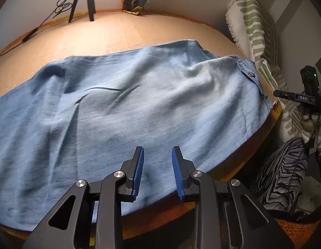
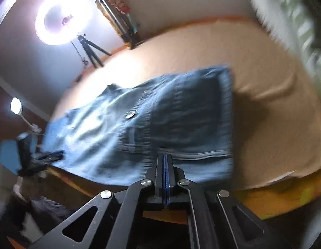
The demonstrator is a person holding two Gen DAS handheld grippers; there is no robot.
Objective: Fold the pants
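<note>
Pants lie flat, long axis left-right, waistband (button end) right; left gripper spread and empty, right gripper pressed together, empty.

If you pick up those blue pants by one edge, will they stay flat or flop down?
Probably flop: the blue pants lie in soft wrinkles and drape over the bed edge. They look like thin denim, so likely light. The button end may hang heavier.
</note>
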